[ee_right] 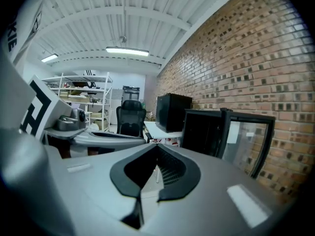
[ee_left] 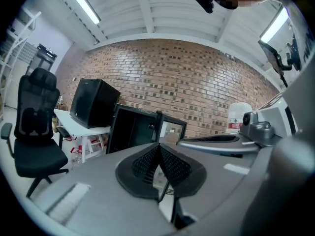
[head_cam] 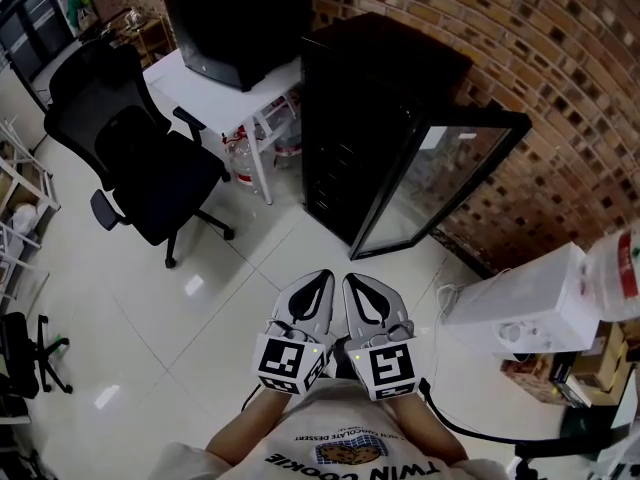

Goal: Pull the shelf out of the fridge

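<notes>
A black mini fridge [head_cam: 370, 118] stands against the brick wall with its glass door [head_cam: 440, 183] swung open to the right. Its inside is dark, and the shelves show only as faint lines [head_cam: 335, 168]. My left gripper [head_cam: 323, 278] and right gripper [head_cam: 354, 281] are side by side close to my body, over the floor and well short of the fridge. Both are shut with nothing between the jaws. The left gripper view has the fridge [ee_left: 133, 129] beyond the shut left gripper [ee_left: 158, 145]. The right gripper view has the fridge [ee_right: 204, 132] and door [ee_right: 248, 139] to the right of the shut right gripper [ee_right: 156, 147].
A black office chair [head_cam: 140, 158] stands to the left. Beside the fridge, a white table [head_cam: 225, 93] carries a black box [head_cam: 240, 18], with water bottles [head_cam: 240, 158] under it. A white appliance [head_cam: 530, 308] and a cable lie on the floor at the right.
</notes>
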